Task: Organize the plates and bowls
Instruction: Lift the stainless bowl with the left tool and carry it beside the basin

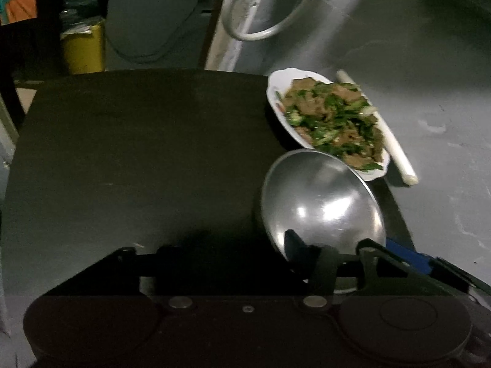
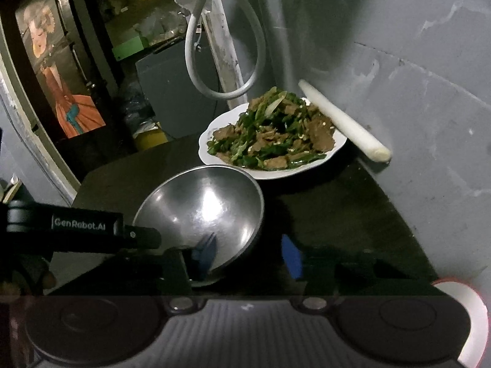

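Observation:
A steel bowl (image 1: 322, 196) (image 2: 208, 202) stands empty on the dark table (image 1: 138, 153), near its right side. Just behind it sits a white plate (image 1: 277, 104) (image 2: 214, 132) heaped with green peppers and meat. My left gripper (image 1: 247, 245) straddles the bowl's left rim, one finger (image 1: 291, 239) inside and the other lost in the dark outside. My right gripper (image 2: 247, 254) straddles the near right rim, one blue pad (image 2: 202, 251) inside and one outside. Neither pair of pads visibly presses the wall. The left gripper's outer finger (image 2: 144, 236) shows beside the bowl.
A white leek stalk (image 1: 389, 141) (image 2: 343, 122) leans behind the plate against the grey wall (image 2: 414, 107). A looped hose (image 2: 214, 61) hangs beyond the table. A yellow container (image 1: 83, 49) stands on the floor past the far edge. The table's left half is bare.

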Motion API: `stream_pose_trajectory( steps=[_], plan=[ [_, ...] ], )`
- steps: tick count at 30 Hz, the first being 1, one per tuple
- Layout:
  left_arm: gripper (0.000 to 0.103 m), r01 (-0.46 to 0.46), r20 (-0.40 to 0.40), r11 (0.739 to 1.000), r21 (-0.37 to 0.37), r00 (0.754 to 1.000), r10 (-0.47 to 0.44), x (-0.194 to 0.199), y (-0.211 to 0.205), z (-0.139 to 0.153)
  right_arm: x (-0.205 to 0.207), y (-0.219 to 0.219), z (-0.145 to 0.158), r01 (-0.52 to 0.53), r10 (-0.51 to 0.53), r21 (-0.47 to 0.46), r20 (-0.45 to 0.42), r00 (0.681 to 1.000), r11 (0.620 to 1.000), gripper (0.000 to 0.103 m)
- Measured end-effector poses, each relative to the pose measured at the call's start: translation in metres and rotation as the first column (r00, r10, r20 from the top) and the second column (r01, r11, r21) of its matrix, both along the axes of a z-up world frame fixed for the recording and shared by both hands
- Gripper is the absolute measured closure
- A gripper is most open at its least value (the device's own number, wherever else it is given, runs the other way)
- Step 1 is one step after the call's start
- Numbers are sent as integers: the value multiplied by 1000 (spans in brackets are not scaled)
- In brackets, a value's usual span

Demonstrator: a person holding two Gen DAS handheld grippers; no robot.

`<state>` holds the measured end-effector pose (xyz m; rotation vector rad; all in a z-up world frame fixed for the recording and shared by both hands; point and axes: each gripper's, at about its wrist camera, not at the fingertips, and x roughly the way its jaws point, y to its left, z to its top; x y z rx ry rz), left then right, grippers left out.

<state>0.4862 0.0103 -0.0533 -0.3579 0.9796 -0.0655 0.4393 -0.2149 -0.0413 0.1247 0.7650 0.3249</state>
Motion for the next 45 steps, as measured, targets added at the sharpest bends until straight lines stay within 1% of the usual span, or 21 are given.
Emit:
stream_pose_trajectory(
  steps=[2,3,5,8,9,11,13,16,21,25,28,31,34,36,42,45],
  plan=[
    [67,5,13,1000,-24,1000,-5,0,0,1,1,1,0,4,-4,3,-8,1000,1000,65],
    [70,6,15,1000,-30,1000,-6,0,-1,1,1,1,0,6,-6,4,-11,1000,1000,66],
    [80,14,20,999,-36,1000,-13,2,-2,1,3,2,1,10,-9,8,-19,1000,1000,67],
    [86,19,23,999,-50,1000,-18,4,-2,0,8,1,-3,19,-18,28,-45,999,999,69],
    [86,17,23,998,-53,1000,-16,4,-3,0,9,1,-4,19,-18,34,-54,998,999,70],
    [88,15,20,999,-52,1000,-14,1,-2,0,11,0,-7,18,-15,48,-70,997,999,77],
    [90,5,18,999,-54,1000,-4,-5,-1,0,10,-1,-8,25,-21,55,-71,997,998,78],
    [90,-8,40,997,-81,999,11,-18,0,6,5,-4,-6,28,-23,74,-67,997,997,82],
    [89,-37,95,990,-135,994,50,-44,0,24,-11,-9,12,18,-16,87,-23,1000,996,83],
    [89,-34,136,987,-158,989,56,-69,-8,42,-30,-18,29,5,-7,111,11,1000,994,83],
    [88,-32,146,984,-176,988,58,-95,-15,54,-47,-28,39,-6,3,121,27,1000,993,83],
    [87,-41,119,974,-221,991,69,-122,-21,59,-70,-43,46,0,-2,154,12,1000,988,83],
    [87,-30,99,969,-244,994,56,-150,-29,59,-95,-59,49,27,-24,195,-19,1000,980,84],
    [87,-21,81,966,-257,996,43,-167,-36,57,-114,-69,51,39,-33,205,-31,999,978,83],
    [89,18,51,962,-272,999,-4,-208,-54,39,-163,-98,52,59,-48,181,-68,997,982,83],
    [88,46,5,964,-261,999,-47,-224,-61,28,-187,-109,48,51,-40,157,-76,996,986,83]
  ],
)
